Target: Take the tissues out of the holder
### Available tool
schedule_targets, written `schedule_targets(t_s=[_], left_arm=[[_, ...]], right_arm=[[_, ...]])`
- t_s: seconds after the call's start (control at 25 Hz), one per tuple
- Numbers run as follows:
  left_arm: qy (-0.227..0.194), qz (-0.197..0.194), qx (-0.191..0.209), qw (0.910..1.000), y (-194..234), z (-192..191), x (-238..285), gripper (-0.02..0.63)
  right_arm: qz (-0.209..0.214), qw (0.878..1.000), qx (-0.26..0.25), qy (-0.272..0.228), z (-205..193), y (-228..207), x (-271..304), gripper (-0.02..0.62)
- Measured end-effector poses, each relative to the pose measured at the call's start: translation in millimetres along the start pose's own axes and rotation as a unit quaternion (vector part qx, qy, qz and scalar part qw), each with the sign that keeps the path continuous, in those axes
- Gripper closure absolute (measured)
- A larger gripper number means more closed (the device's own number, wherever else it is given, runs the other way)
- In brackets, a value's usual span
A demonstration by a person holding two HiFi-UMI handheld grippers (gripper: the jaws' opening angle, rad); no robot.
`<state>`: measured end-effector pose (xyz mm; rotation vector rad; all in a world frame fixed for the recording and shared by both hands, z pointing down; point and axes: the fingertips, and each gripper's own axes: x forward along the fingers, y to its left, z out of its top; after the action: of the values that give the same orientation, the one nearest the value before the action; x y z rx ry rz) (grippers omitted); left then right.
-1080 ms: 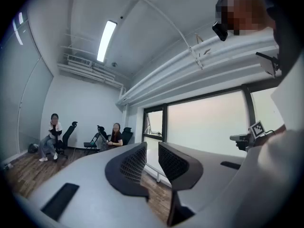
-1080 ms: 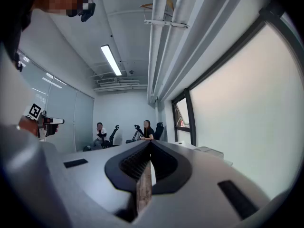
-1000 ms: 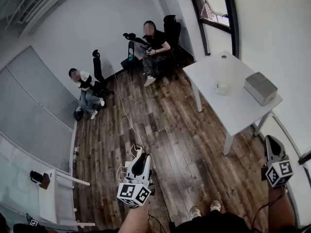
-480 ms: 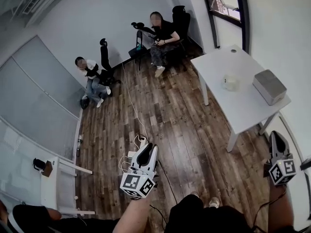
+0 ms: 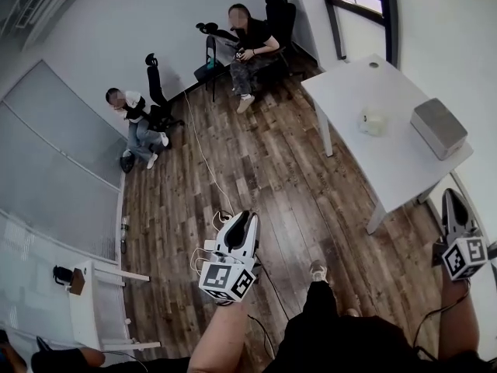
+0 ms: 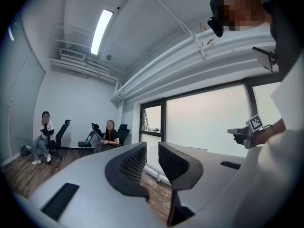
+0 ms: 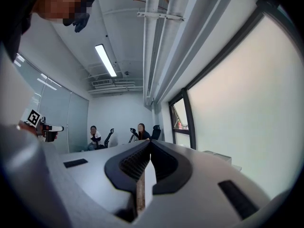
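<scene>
You've stepped closer to the white table (image 5: 353,84), where the grey tissue holder (image 5: 439,128) sits near its edge; left gripper (image 5: 247,219) released and empty, right gripper (image 5: 453,198) clenched on nothing.

The table (image 5: 388,165) is white, the holder (image 5: 439,127) grey.
</scene>
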<state>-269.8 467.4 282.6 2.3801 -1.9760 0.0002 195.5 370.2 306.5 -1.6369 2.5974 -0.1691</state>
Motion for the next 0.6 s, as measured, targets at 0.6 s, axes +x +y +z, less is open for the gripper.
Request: schedule_targets(t_s=[0.6], left_arm=[[0.015,-0.042,-0.007,0.9990,128,5,166,0.525]], right_arm=[[-0.060,0.998,0.009,0.016,-7,12,152,0.591]])
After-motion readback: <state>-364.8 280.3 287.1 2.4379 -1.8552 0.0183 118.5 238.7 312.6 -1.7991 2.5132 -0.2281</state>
